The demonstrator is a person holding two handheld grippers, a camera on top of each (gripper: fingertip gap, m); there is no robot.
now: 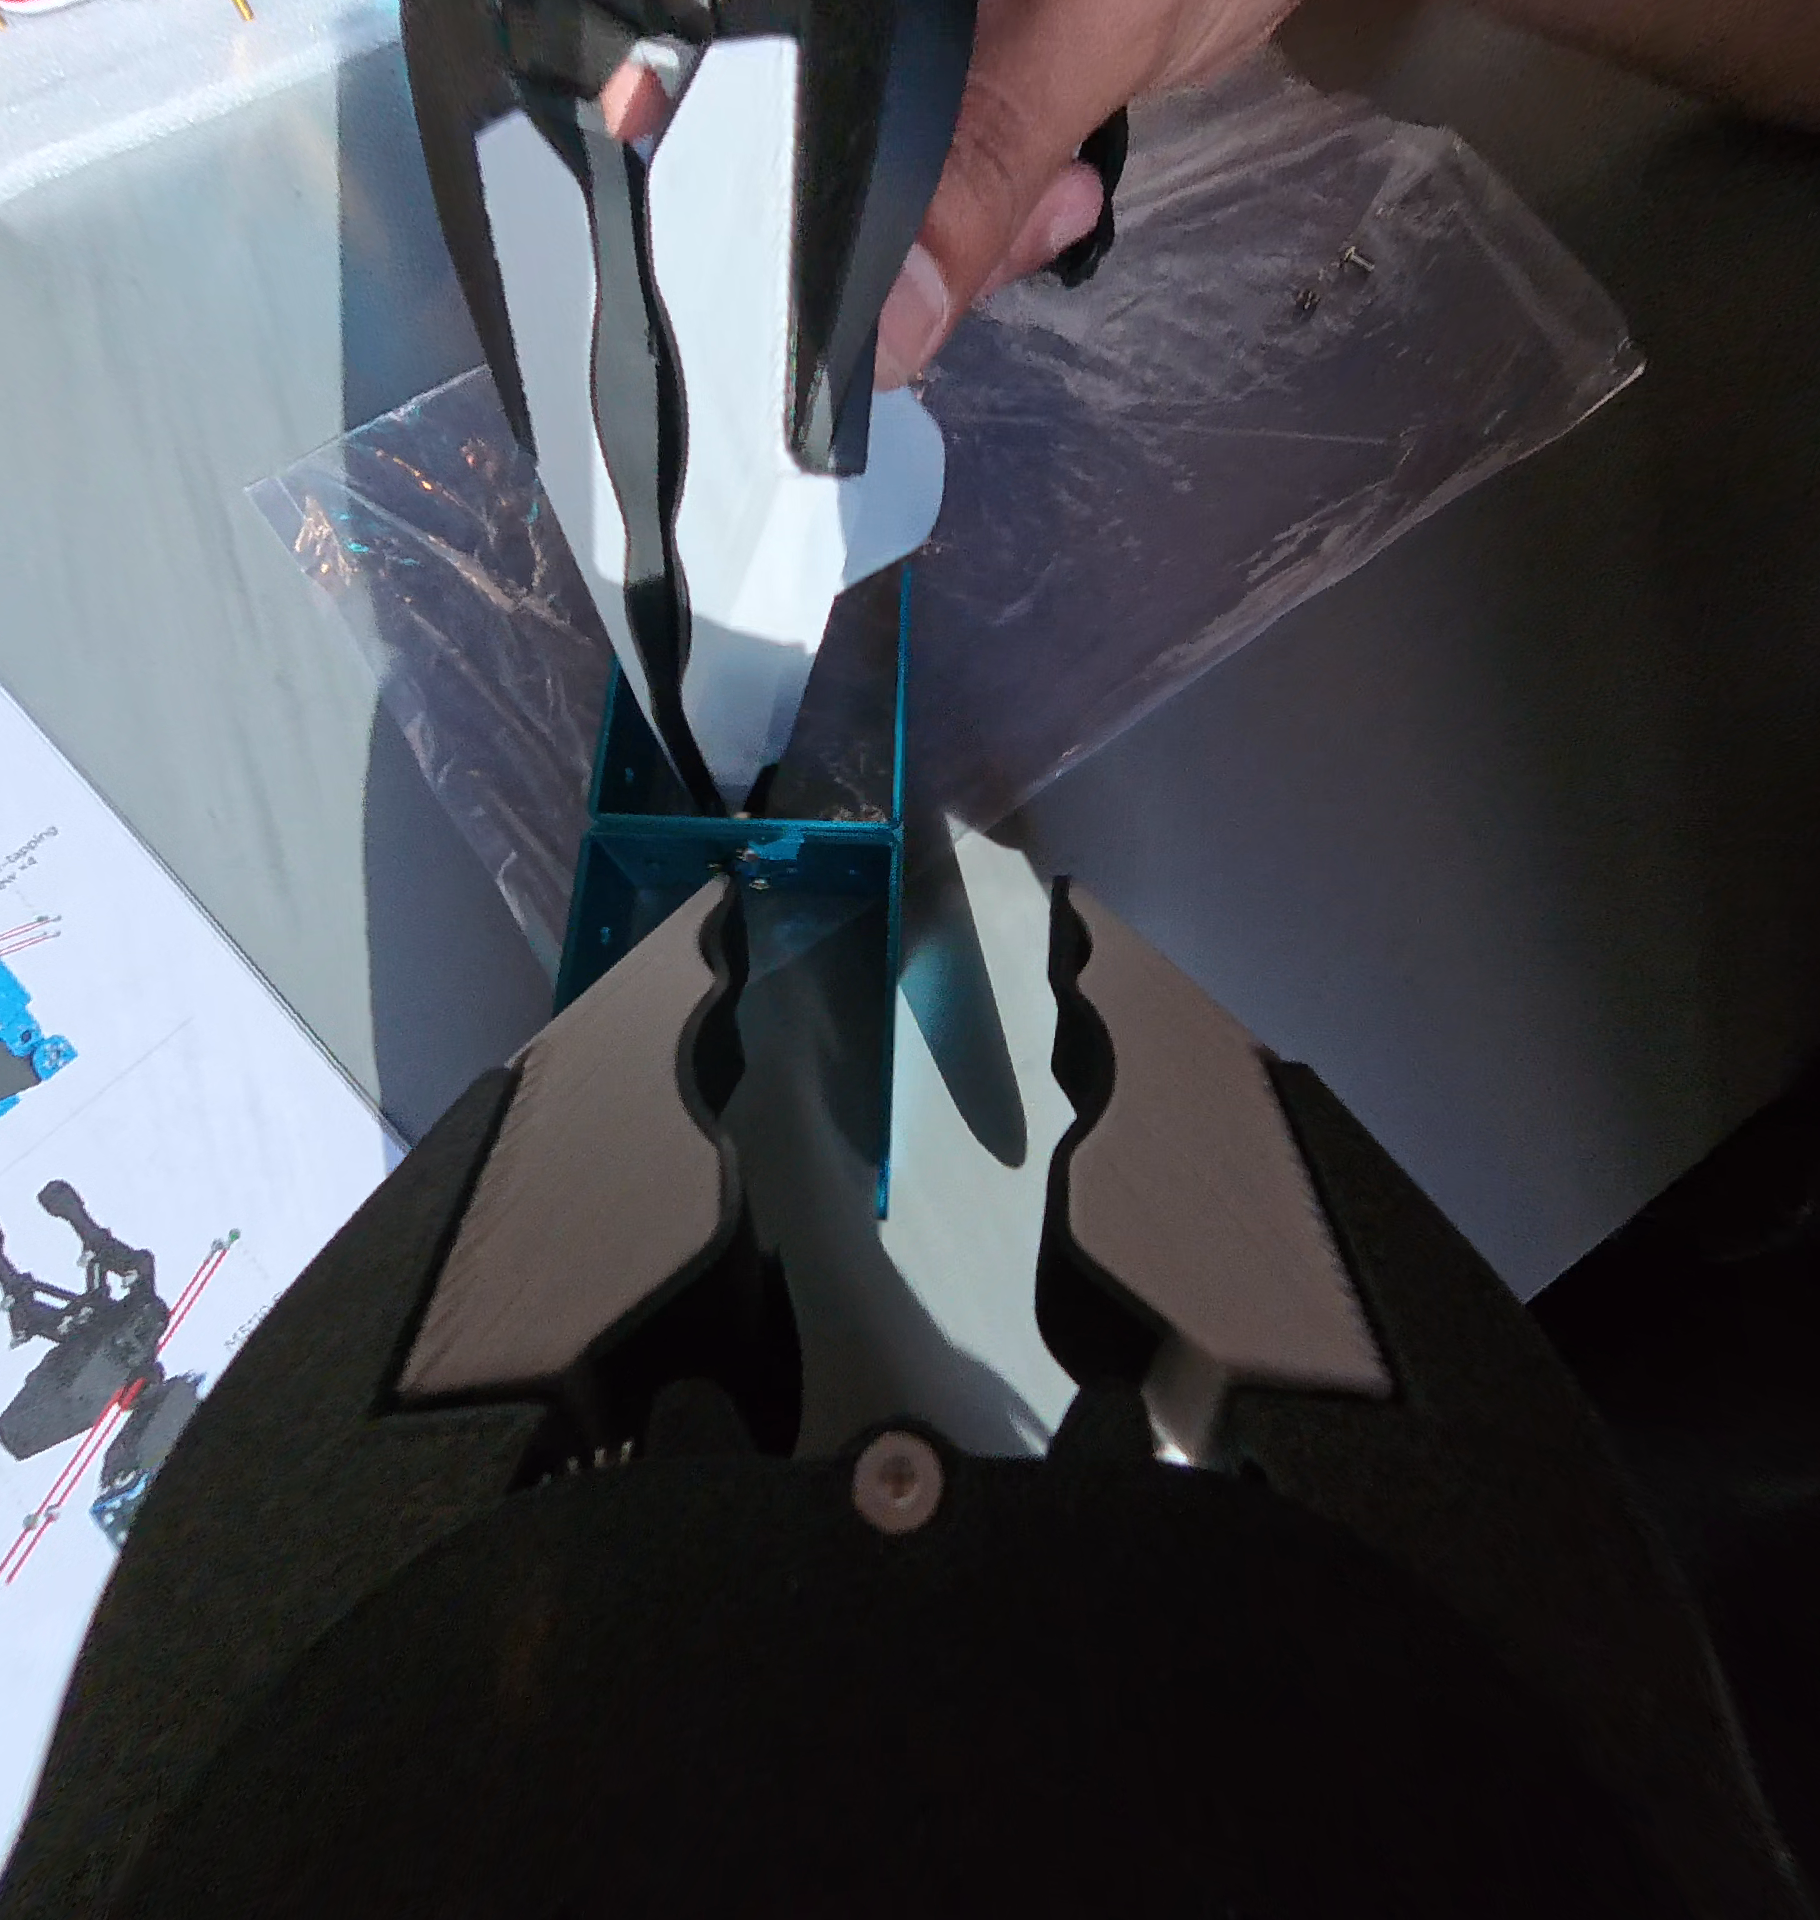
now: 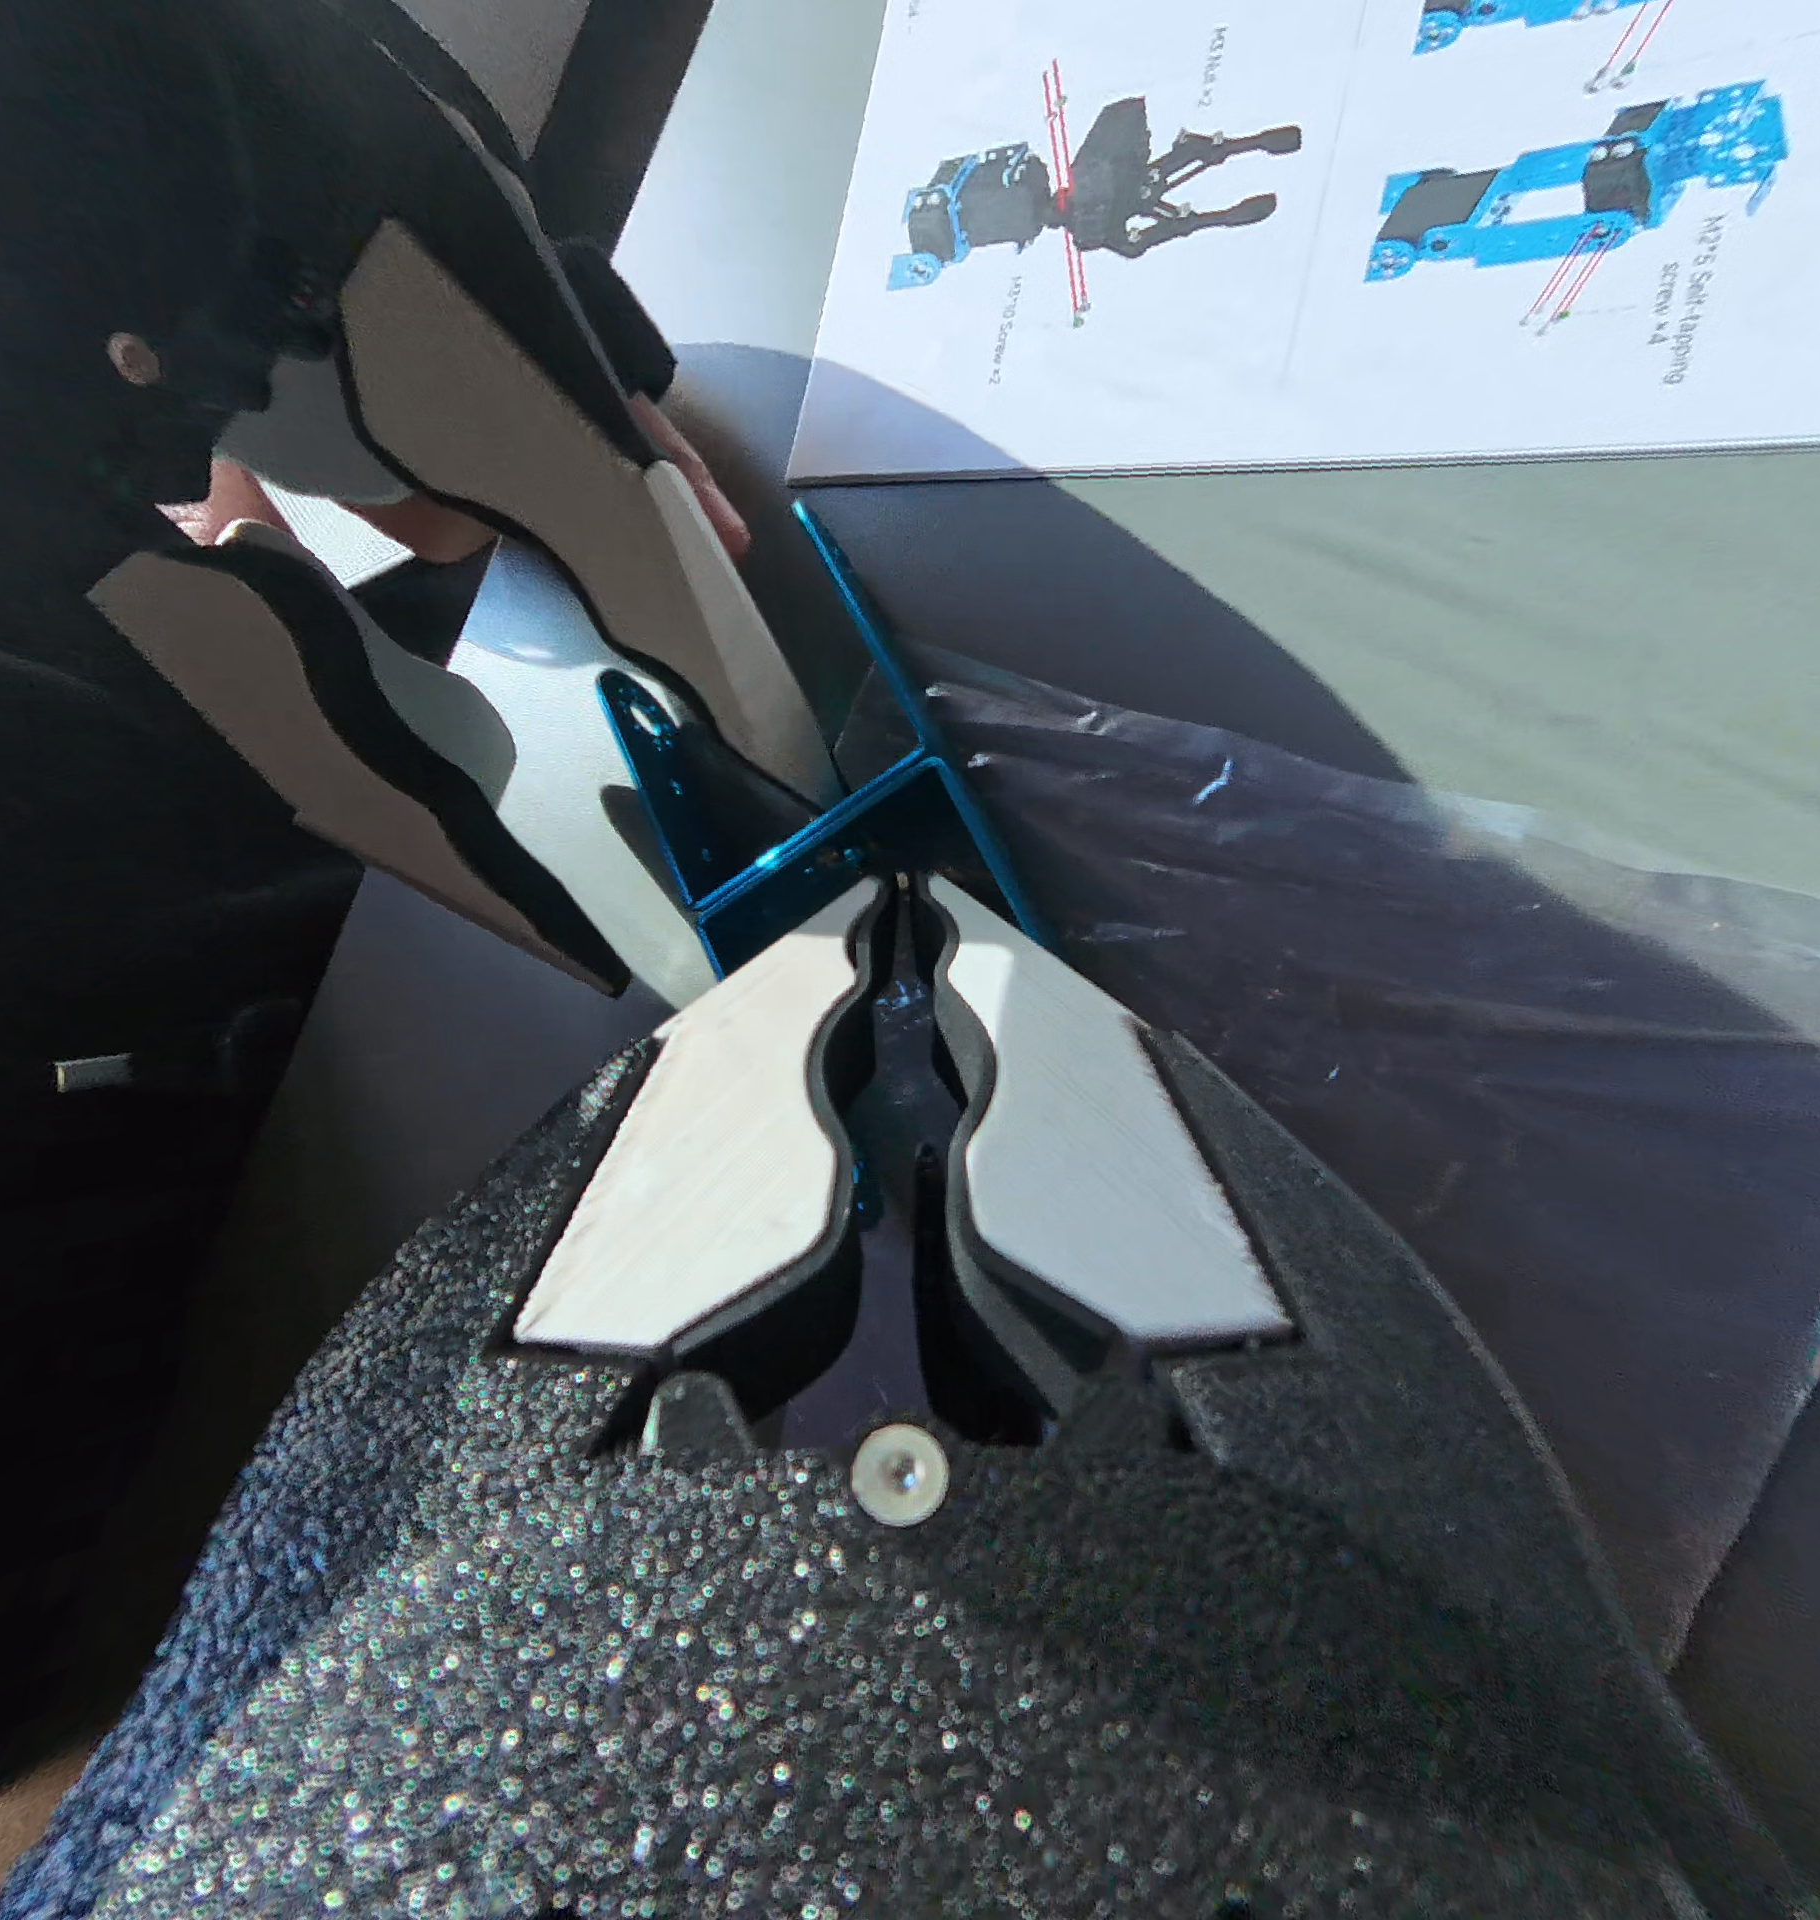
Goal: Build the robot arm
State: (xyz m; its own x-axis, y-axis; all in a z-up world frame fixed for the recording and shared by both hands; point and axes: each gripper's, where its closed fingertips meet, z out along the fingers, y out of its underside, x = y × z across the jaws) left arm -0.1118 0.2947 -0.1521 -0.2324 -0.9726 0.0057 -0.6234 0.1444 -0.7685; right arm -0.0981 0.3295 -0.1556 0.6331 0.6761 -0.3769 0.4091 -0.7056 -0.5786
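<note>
One blue anodised sheet-metal bracket (image 1: 677, 844), two channels joined back to back at a cross plate with small holes, lying on a clear plastic bag (image 1: 1249, 468) on a grey table top (image 1: 1457, 987).

Handling, judged: light, rigid and thin-walled, with a slick finish. It should slide or twist under a loose pinch, and its edges look sharp enough to mark a soft pad. The best hold would be flat across a side wall or the cross plate, not on a corner.

Left gripper (image 1: 890, 904): jaws well apart and clamping nothing. One finger lies inside the near channel and the other outside it, so a side wall stands between them.

Right gripper (image 2: 901, 883): tips drawn almost together at the cross plate, reaching in from the far channel. A tiny glint sits at the tips; whether a fastener is pinched there cannot be made out. A hand (image 1: 1020, 208) rests on its body.

Also present: a printed white assembly sheet with blue and black diagrams (image 2: 1301, 260), just beside the bag, and a few small dark screws (image 1: 1332, 281) inside the bag.

Hidden or unclear: the bracket's underside and much of its near channel are covered by the fingers, the far channel floor is in shadow, and the bag's edges are lost in glare.
</note>
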